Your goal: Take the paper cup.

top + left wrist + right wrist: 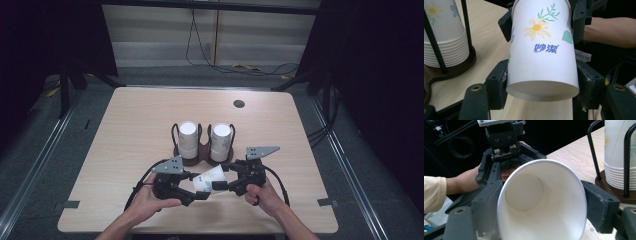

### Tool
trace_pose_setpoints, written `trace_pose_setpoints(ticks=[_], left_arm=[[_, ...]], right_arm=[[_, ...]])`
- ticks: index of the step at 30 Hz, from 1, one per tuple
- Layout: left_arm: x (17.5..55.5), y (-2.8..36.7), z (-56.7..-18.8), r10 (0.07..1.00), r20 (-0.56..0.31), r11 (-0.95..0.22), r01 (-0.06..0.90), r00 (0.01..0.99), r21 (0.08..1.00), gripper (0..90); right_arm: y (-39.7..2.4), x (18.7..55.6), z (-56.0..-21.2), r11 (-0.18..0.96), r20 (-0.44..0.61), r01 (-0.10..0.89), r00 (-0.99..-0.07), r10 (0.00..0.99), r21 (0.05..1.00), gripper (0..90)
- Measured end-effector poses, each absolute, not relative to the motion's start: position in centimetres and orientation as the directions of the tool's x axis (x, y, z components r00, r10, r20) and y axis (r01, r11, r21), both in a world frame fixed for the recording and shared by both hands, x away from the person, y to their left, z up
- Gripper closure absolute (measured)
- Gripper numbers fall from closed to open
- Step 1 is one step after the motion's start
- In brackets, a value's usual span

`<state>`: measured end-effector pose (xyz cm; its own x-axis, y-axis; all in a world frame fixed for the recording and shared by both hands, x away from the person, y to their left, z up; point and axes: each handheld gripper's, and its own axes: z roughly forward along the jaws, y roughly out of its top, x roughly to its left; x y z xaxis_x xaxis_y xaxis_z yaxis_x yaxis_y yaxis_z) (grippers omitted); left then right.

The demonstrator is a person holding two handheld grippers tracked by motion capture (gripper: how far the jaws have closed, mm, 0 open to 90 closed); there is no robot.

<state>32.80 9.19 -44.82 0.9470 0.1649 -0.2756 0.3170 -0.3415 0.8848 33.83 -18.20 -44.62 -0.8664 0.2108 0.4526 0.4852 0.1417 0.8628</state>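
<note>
I have a flowered paper cup held on its side between my two grippers, just in front of the wooden cup holder that carries two stacks of cups. My left gripper is clamped across the cup near its base, pads pressing both sides of the wall. My right gripper has its jaws either side of the open rim; in the right gripper view the pads sit against the paper, so I read it as gripping too, though how firmly I cannot tell.

The danger I see is the rim end. Thin paper gives there, and a harder squeeze from the right could buckle the mouth into an oval or crease it, after which it may not nest onto the right-hand stack. With both tools holding, any pull apart or twist between my hands could tear or wring the wall. If the left lets go before the right has a sure hold, the cup could tip out and roll off toward the table edge nearest me.
</note>
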Motion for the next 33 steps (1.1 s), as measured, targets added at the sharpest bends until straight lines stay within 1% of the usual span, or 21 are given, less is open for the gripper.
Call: trace_pose_setpoints(ticks=[6,13,16,20,27,30,33], left_arm=[[32.9,9.0,-45.2,0.157,-0.294,-0.353,0.332,0.943,0.875,34.1],[32.9,9.0,-45.4,0.172,-0.306,-0.364,0.349,0.936,0.864,32.5],[33.0,9.0,-45.5,0.188,-0.3,-0.375,0.351,0.935,0.858,26.4],[33.0,9.0,-45.7,0.214,-0.283,-0.396,0.348,0.935,0.85,21.5],[33.4,9.3,-46.0,0.24,-0.263,-0.435,0.346,0.934,0.831,18.8],[33.6,9.5,-46.1,0.252,-0.249,-0.467,0.343,0.935,0.815,19.0],[33.8,9.7,-46.2,0.265,-0.252,-0.466,0.352,0.931,0.812,19.2]], right_arm=[[-18.5,33.9,-44.5,0.124,0.457,0.484,-0.868,0.194,0.866,28.1],[-18.4,33.9,-44.5,0.128,0.445,0.473,-0.873,0.198,0.872,29.7],[-18.5,33.9,-44.4,0.125,0.438,0.469,-0.874,0.211,0.875,29.9],[-18.7,33.8,-44.3,0.123,0.426,0.462,-0.873,0.238,0.878,29.9],[-19.1,34.1,-44.1,0.121,0.424,0.471,-0.86,0.282,0.874,29.9],[-19.2,34.1,-43.9,0.125,0.415,0.469,-0.856,0.309,0.874,29.9],[-19.5,34.0,-43.8,0.136,0.411,0.474,-0.849,0.332,0.87,30.3]])
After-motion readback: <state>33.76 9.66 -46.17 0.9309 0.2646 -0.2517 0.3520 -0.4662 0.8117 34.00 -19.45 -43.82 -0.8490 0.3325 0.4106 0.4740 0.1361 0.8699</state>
